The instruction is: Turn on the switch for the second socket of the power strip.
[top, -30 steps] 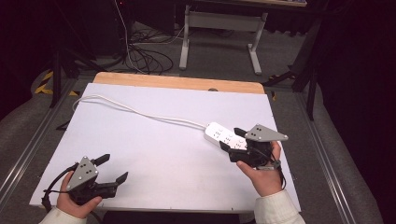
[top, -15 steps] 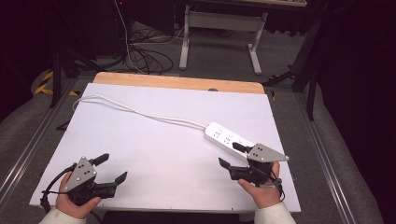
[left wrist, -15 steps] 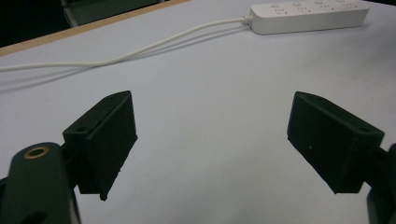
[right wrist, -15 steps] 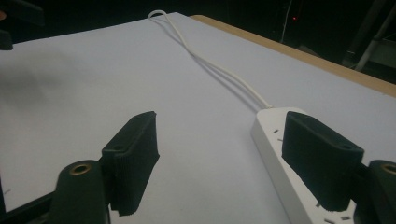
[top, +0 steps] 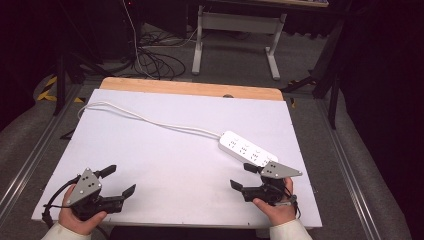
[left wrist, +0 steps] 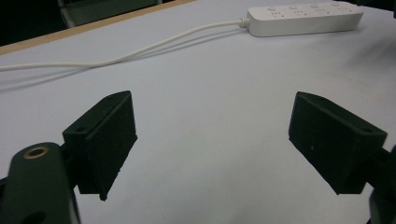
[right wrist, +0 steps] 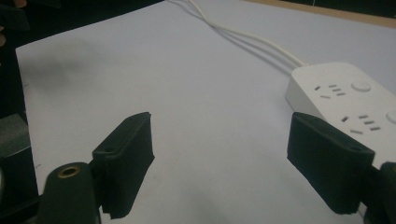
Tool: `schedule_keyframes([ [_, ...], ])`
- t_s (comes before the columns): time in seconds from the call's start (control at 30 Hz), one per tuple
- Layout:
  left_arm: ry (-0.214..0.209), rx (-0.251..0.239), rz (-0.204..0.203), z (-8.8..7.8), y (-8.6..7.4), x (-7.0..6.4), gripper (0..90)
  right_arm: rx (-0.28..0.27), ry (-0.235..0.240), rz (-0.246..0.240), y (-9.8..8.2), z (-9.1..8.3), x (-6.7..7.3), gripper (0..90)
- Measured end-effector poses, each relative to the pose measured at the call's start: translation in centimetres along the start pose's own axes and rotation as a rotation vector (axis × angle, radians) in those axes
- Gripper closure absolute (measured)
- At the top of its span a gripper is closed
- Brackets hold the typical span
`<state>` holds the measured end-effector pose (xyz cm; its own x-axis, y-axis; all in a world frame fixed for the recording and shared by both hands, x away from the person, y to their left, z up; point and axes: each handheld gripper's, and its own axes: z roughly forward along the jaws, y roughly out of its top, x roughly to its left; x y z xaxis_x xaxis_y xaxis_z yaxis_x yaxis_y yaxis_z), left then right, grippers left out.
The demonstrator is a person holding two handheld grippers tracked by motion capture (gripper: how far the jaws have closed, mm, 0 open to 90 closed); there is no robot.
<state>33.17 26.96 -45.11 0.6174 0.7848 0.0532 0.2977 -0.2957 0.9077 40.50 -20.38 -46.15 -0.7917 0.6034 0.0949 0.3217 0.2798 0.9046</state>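
Observation:
A white power strip [top: 246, 148] lies flat on the white table sheet [top: 175, 165], right of the middle. Its white cable [top: 150, 120] runs off to the back left. My right gripper [top: 240, 175] rests low near the front edge, just in front of the strip's near end. Its jaws have just been opening and stand open with nothing between them. In the right gripper view the power strip [right wrist: 345, 102] lies behind the right jaw of that gripper [right wrist: 219, 154]. My left gripper [top: 122, 179] sits open at the front left with bare sheet between its jaws [left wrist: 215, 140]. The power strip [left wrist: 303, 18] is far off from it.
The sheet covers a wooden table whose bare strip [top: 190, 88] shows at the back. Metal rails [top: 30, 160] run along both sides. Beyond the table stand a desk frame [top: 235, 25] and loose floor cables [top: 150, 60].
My right gripper has drawn back from the power strip's near end toward the front edge, sunk lower, and spread its jaws wider. The left gripper has stayed put.

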Motion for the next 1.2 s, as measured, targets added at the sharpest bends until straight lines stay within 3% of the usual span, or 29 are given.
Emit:
schedule_keyframes([
  [0.2,0.015,0.005,0.035,0.1,-0.1,-0.3,15.2,0.036,-0.017,-0.023,-1.3,0.3,-0.2,22.2],
  [0.5,0.007,0.009,0.021,0.1,-0.2,-0.1,15.3,0.097,-0.029,-0.054,-2.7,0.9,0.1,22.7],
  [0.73,0.019,0.012,0.012,0.3,-0.3,0.1,15.4,0.031,-0.055,-0.065,-2.2,0.1,0.2,23.4],
  [0.93,0.026,0.008,0.019,0.3,-0.3,0.1,15.4,0.036,-0.044,-0.107,-2.1,0.0,0.4,20.7],
  [1.2,0.027,0.006,0.018,0.3,-0.3,0.1,15.5,0.040,-0.048,-0.099,-2.2,-0.2,0.2,20.0],
])
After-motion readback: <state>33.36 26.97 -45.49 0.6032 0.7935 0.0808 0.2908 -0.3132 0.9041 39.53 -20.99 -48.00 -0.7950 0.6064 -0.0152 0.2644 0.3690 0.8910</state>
